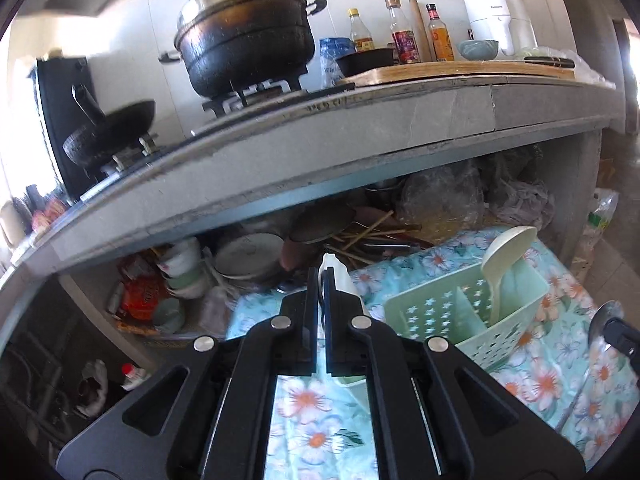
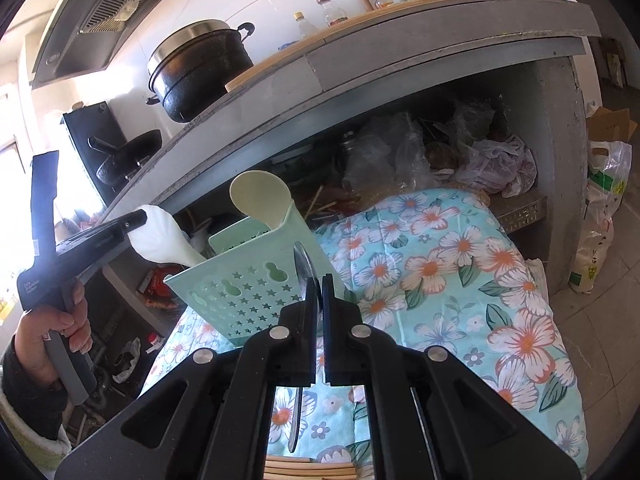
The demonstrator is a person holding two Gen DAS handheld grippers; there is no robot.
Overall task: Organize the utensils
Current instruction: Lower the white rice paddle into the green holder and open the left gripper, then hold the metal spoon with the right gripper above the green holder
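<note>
Left gripper (image 1: 320,280) clamped on a white spoon (image 2: 160,236), bowl end between the jaws, handle slanting down toward the near compartment of the green basket (image 2: 240,284) just to its right; right gripper (image 2: 320,284) pinched on a metal spoon (image 2: 302,268), bowl upright just before the basket's near wall, handle hanging below over the flowered cloth (image 2: 460,264). Probably mid-delivery, a cream ladle (image 2: 260,200) already standing in the far compartment. Next, by the look of it: lift each spoon above the rim, steer handle-first into a free compartment, then let go.
</note>
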